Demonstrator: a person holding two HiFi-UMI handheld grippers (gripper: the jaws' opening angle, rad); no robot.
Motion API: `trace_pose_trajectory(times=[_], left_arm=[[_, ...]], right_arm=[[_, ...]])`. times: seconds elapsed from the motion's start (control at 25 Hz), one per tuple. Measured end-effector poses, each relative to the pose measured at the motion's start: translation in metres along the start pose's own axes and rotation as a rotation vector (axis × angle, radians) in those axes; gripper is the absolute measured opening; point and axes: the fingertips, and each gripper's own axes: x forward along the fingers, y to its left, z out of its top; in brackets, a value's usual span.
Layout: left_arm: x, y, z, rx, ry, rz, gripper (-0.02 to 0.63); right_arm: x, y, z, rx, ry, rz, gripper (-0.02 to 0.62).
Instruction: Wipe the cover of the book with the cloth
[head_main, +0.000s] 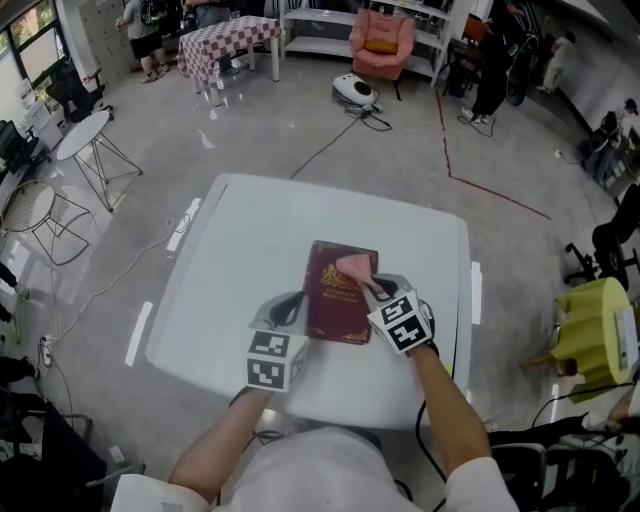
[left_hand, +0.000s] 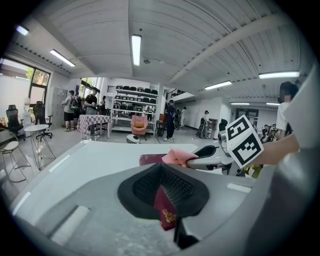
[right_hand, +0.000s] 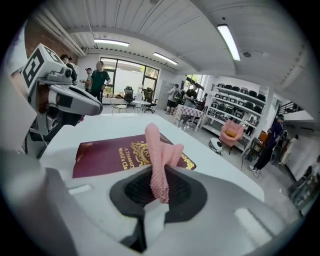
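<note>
So the right gripper (head_main: 373, 286) is clamped on the cloth (head_main: 355, 267) over the book (head_main: 338, 300)'s far right, the left gripper (head_main: 299, 311) pinches its near-left edge, long axis running near-far.

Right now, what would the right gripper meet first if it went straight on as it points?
Probably the book: the right gripper, shut on the cloth, points low across its cover.
</note>
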Motion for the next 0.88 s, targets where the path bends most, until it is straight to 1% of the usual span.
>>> trace_pose_trajectory(times=[0.36,0.64,0.88], left_arm=[[-0.019,-0.015,-0.003,0.008,-0.022,-0.024,0.006],[-0.034,-0.017,-0.009,-0.002,-0.028,-0.029,0.006],[-0.036,-0.020,-0.013,-0.002,-0.027,-0.031,0.006]], right_arm=[[-0.033,0.047,-0.016,-0.010,-0.002,0.042,0.038],[-0.052,0.081,-0.024,-0.012,-0.004,0.064,0.038],[-0.066,0.100,-0.031,-0.019,-0.006,0.079,0.038]])
